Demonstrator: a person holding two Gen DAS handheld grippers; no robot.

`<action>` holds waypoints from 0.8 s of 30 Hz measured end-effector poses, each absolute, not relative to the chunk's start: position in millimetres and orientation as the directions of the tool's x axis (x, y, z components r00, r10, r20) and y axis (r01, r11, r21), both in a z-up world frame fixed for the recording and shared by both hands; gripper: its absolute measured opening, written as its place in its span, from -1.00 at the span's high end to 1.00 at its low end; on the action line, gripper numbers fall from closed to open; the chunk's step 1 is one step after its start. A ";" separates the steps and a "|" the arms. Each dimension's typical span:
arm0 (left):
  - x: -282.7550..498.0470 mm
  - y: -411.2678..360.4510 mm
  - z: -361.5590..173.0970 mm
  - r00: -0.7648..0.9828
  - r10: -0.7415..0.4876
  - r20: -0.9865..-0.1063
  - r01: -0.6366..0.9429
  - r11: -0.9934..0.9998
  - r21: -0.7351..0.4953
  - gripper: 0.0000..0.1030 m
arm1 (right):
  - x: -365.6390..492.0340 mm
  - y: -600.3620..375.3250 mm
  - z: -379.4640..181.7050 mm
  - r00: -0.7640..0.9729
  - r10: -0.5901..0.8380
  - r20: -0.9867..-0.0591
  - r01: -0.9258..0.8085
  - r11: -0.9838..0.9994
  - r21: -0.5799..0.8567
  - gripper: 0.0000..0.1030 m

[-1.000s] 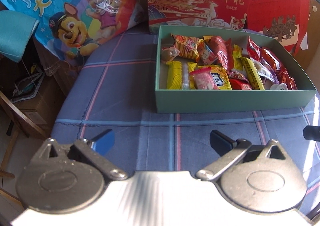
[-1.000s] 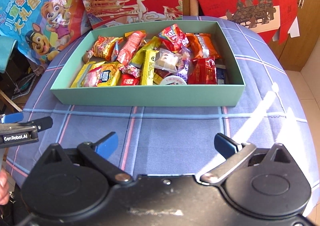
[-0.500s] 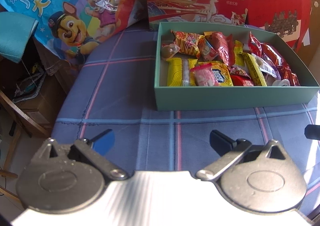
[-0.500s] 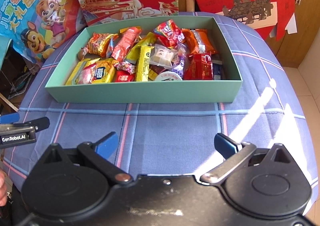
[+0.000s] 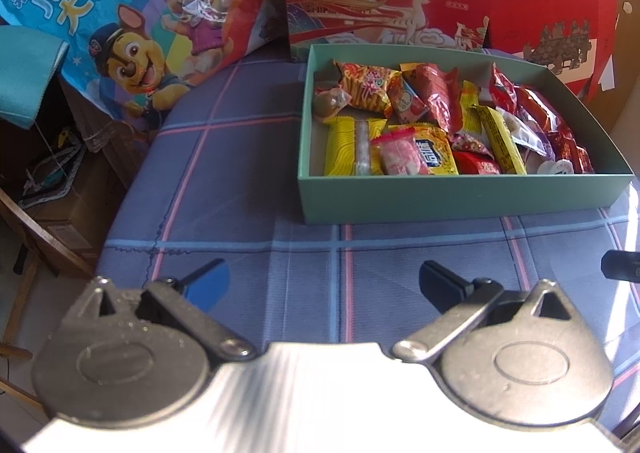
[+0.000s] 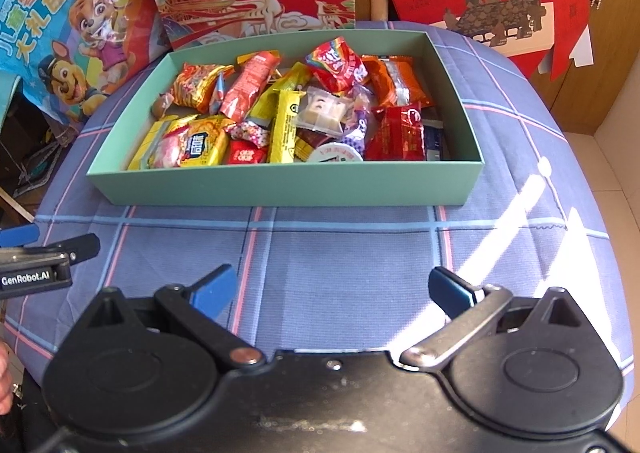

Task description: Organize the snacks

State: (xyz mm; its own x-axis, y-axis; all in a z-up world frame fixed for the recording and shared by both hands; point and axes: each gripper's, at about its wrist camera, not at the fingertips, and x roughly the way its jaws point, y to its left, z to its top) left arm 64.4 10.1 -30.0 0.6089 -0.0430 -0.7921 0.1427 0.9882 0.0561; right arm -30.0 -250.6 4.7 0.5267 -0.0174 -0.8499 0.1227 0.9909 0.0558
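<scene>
Your left hand-held gripper [image 5: 324, 281] and right hand-held gripper [image 6: 334, 289] hover released, empty, before the snack box [image 6: 280, 185]; "GenRobot.AI" labels the left.

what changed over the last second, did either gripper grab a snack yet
No grab yet. Both grippers only shifted a little: in the right wrist view the green box now sits slightly lower and nearer, so the right gripper eased forward toward it; the left gripper barely moved. Both stayed open and empty above the plaid tablecloth. The snacks in the box lie as they did.
</scene>
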 end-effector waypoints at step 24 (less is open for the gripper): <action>69.2 7.2 -32.0 0.593 -0.050 -0.803 0.162 0.985 0.058 -1.00 | -25.7 -249.8 3.6 0.515 -0.038 -0.856 0.126 0.992 0.031 -1.00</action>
State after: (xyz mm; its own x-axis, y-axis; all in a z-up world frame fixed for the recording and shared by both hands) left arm 69.2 7.2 -32.0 0.5932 -0.0504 -0.8035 0.1621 0.9851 0.0578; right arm -25.7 -249.8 3.6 0.5149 -0.0384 -0.8564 0.1262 0.9915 0.0313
